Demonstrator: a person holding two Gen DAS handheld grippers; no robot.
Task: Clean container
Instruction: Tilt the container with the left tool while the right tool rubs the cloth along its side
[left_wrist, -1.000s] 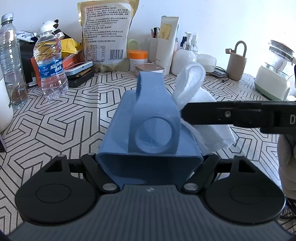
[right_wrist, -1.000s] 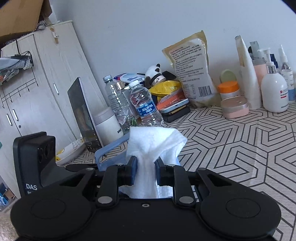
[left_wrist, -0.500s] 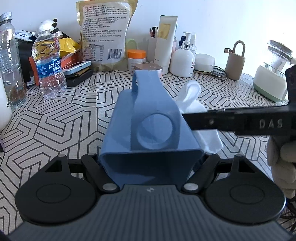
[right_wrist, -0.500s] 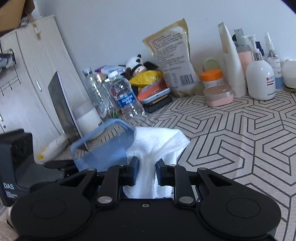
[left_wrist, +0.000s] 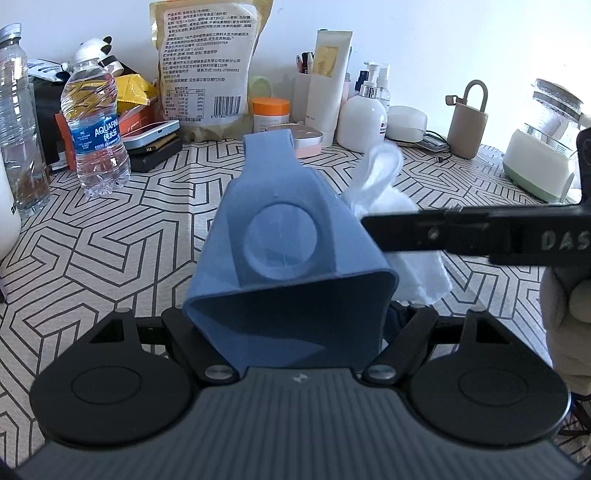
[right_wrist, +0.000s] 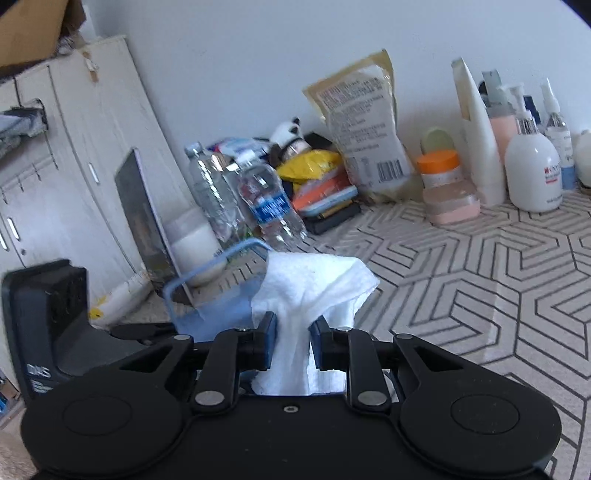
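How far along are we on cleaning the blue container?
Done: left gripper holds the blue container off the table, and right gripper is shut on the white cloth. In hand: the cloth sits against the container's right outer side, mid-wipe. Left: the inside, hidden from both views. Whether any dirt remains, I cannot tell.

A table (left_wrist: 110, 229) with a geometric line-patterned covering is carrying 2 water bottles (left_wrist: 94, 125) at the left, a large food pouch (left_wrist: 207, 66), an orange-lidded jar (left_wrist: 270, 114), a white pump bottle (left_wrist: 362, 118) and, apparently, a kettle (left_wrist: 543, 147) along the wall.
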